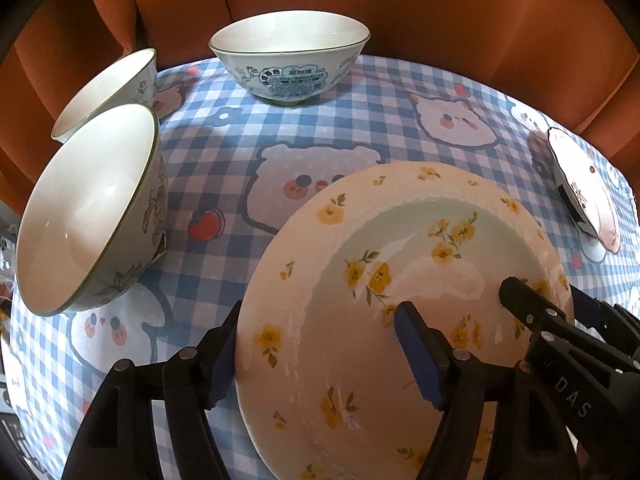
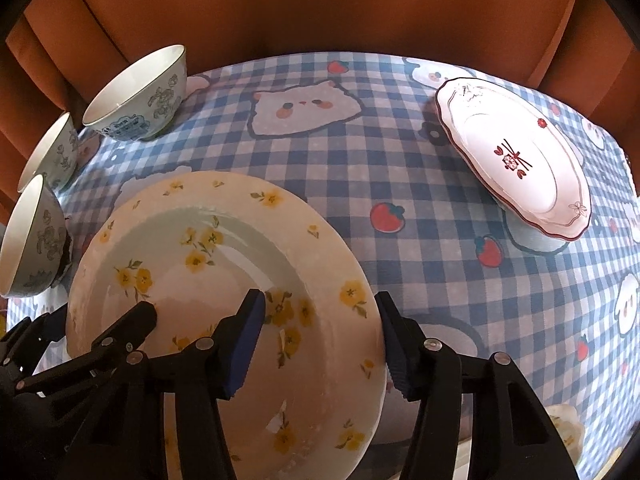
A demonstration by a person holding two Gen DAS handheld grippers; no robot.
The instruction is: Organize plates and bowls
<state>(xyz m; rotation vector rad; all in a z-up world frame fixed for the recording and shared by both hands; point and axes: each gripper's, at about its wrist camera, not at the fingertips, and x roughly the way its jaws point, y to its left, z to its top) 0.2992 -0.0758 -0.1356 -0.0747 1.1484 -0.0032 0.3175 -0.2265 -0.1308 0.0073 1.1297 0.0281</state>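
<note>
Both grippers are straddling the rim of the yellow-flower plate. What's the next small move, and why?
Probably close both grippers until the pads clamp the rim, then lift. The left gripper and right gripper each have one finger inside the yellow-flower plate and one outside, on opposite sides, and gaps still show at the pads. The red-trimmed plates on the far right look like the likely stack.

A blue-and-white checked tablecloth (image 1: 360,120) covers the table, printed with pale cartoon animal faces and red strawberries. One cat-like face (image 2: 304,110) sits toward 12 o'clock in the right wrist view, with a strawberry (image 2: 387,218) near the centre and another (image 2: 489,251) just toward 4 o'clock from it. Behind the table, across the top from 10 to 2 o'clock, stands a rust-orange upholstered seat back (image 1: 440,12) with vertical channels.
</note>
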